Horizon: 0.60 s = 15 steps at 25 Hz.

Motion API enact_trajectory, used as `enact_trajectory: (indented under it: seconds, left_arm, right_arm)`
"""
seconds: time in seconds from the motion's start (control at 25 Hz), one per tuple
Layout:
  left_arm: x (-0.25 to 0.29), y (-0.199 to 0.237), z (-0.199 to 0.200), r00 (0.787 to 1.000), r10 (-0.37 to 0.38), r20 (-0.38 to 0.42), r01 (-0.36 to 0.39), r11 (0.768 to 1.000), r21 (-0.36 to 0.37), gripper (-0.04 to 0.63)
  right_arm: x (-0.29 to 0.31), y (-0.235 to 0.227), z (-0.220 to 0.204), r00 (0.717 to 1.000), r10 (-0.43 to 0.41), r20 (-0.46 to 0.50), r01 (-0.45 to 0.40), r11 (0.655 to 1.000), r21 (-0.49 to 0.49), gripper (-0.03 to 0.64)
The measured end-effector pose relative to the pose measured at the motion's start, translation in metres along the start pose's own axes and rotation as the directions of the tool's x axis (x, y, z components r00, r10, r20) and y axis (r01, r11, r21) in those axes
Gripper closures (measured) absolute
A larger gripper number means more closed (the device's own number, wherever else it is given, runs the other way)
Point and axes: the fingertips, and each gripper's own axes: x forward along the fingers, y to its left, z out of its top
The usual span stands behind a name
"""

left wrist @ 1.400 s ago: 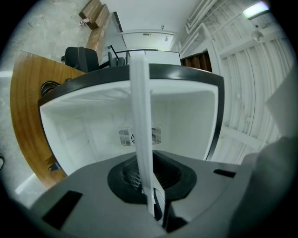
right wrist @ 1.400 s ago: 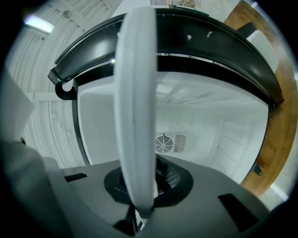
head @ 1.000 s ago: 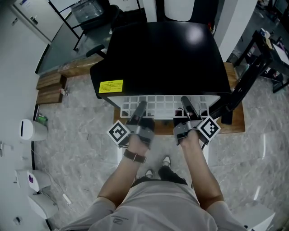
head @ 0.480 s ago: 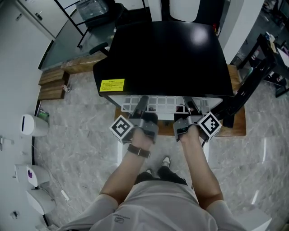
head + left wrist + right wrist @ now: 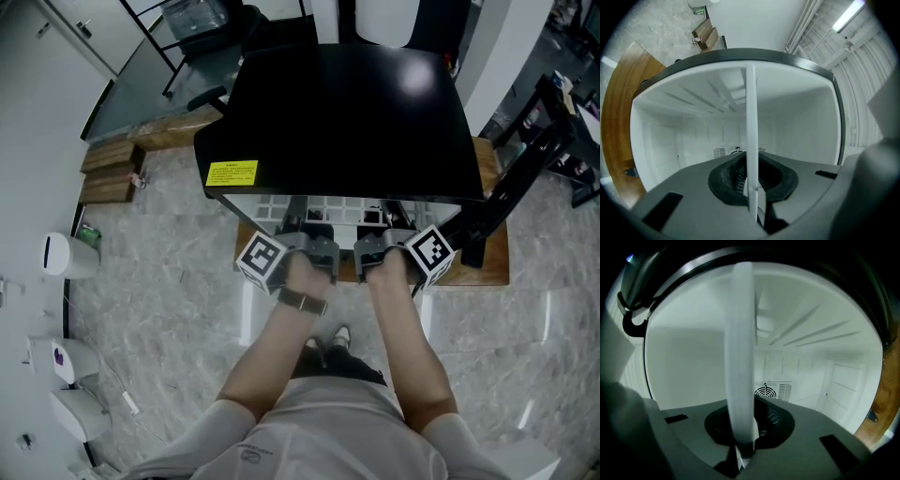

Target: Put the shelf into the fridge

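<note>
- Insertion seemingly in its last stretch: white shelf point(image 5: 328, 208) held by its near edge, most of it already ahead of the jaws inside the fridge point(image 5: 347, 122), only a strip of grid showing just beyond the grippers.
- Left gripper point(image 5: 298, 217) clamped on the shelf's front rim, thin white edge pinched upright between its jaws.
- Right gripper point(image 5: 392, 219) likewise closed on the same rim, near the left one.
- Next, probably: an even forward push with both grippers, shelf kept level for a clean seat on the wall ribs, then release and a straight pull back.
- Risk of jamming from an uneven or tilted push.
- Shelf: rigid white plastic by the look of it, open lattice of square cells, slim smooth rim.
- Fridge: glossy black top, yellow label point(image 5: 231, 175) off to the left gripper's left; smooth white moulded liner ahead of both jaws, raised ribs along its walls, round fan grille point(image 5: 765, 392) straight ahead of the right gripper at the back.
- Jaw pads point(image 5: 724, 178): dark, finely textured.
</note>
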Motion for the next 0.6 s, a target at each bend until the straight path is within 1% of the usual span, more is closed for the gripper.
enact_trajectory:
  seconds: [0.2,0.6]
  left_arm:
    - [0.008,-0.001,0.002,1.000,-0.006,0.018,0.007,1.000,-0.014,0.568]
    - [0.015,0.001,0.005,1.000,-0.017,0.021,0.018,1.000,-0.022,0.568]
  right_arm:
    - [0.008,0.002,0.002,1.000,-0.003,0.006,0.003,1.000,-0.009,0.569]
    - [0.015,0.002,0.003,1.000,0.004,0.003,-0.003,0.999,-0.034,0.569]
